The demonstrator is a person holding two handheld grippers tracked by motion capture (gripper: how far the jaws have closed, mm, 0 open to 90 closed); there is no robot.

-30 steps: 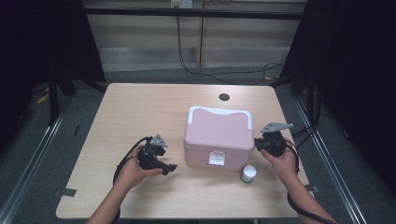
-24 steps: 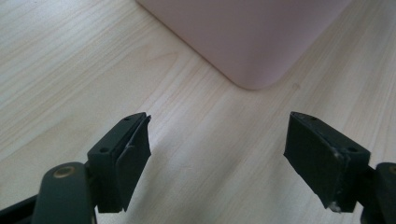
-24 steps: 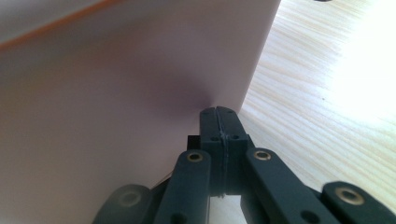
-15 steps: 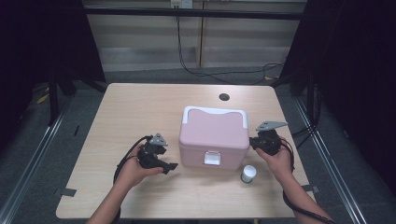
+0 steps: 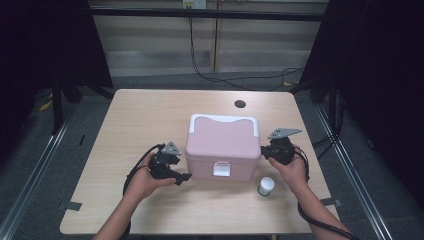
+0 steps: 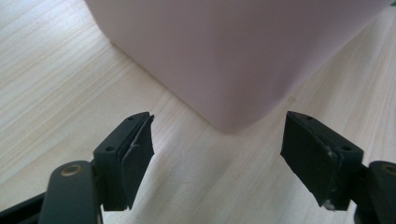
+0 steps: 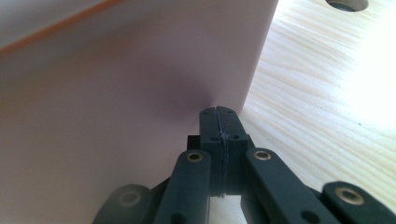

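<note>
Early stage: pink cooler box (image 5: 223, 147) sits mid-table, lid closed, latch down, nothing lifted. Left gripper (image 5: 181, 176) jaws apart and just closing slightly, empty, by the front-left corner. Right gripper (image 7: 219, 122) jaws together, nosed against the box's right side. Small white jar (image 5: 266, 186) untouched near the front-right.
</note>
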